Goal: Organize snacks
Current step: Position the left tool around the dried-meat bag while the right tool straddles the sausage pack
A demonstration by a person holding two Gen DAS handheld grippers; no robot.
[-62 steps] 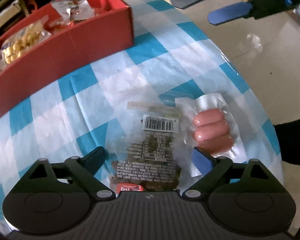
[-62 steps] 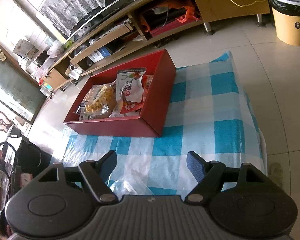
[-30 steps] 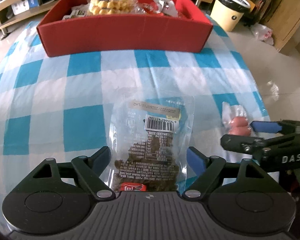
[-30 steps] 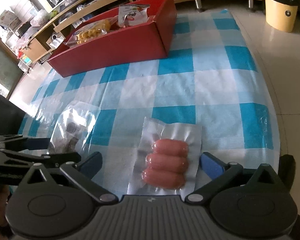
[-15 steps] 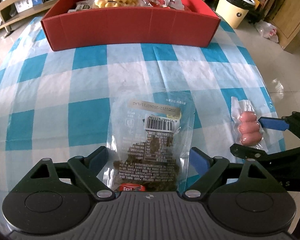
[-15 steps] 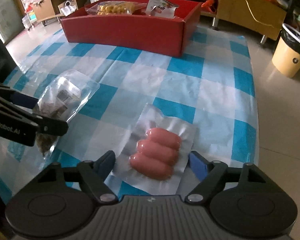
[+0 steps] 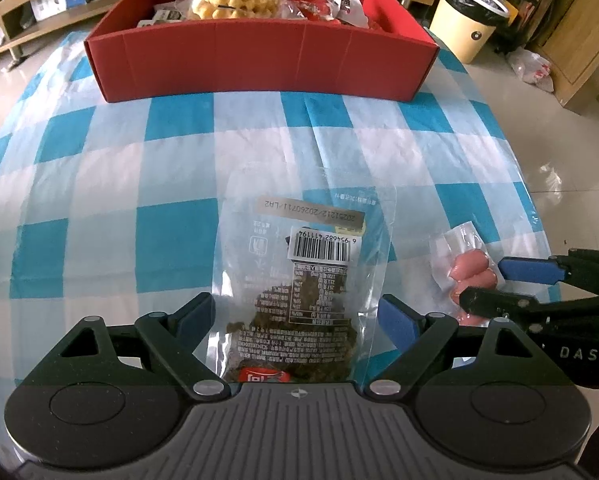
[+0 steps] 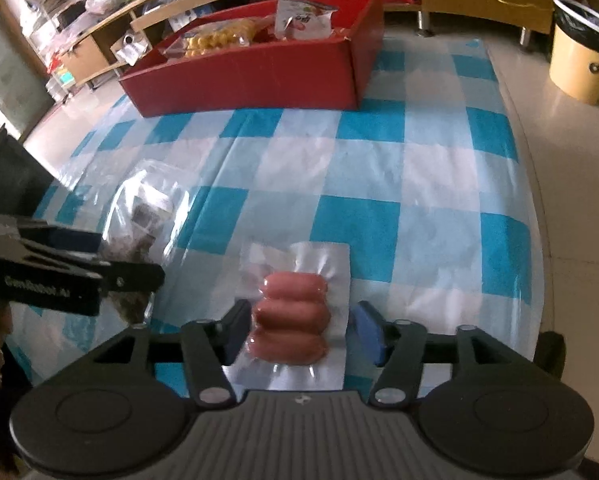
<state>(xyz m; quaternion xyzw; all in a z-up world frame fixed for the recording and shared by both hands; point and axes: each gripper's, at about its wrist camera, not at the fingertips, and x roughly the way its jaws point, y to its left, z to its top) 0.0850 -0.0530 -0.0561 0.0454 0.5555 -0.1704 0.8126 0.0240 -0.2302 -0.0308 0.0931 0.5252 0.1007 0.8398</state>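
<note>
A clear bag of dark dried snack [image 7: 299,280] with a barcode label lies flat on the blue-and-white checked cloth. My left gripper [image 7: 295,320] stands open around its near end, one finger on each side. A vacuum pack of three pink sausages [image 8: 291,316] lies near the table's right edge. My right gripper [image 8: 301,332] straddles it with jaws closing; the left finger touches the pack's edge and the right finger stands just clear. The red box [image 7: 259,68] at the far side holds several snack packs. In the left wrist view the right gripper [image 7: 499,286] flanks the sausage pack [image 7: 467,268].
A yellow bin with a black liner [image 7: 467,28] stands on the floor beyond the box's right end. The table's right edge [image 8: 535,240] runs close beside the sausage pack. Low shelves [image 8: 171,12] line the back wall. Checked cloth [image 7: 219,152] lies bare between packs and box.
The right gripper's jaws have narrowed around the sausage pack and the gripper has rolled slightly. The left gripper has kept its place over the clear bag.
</note>
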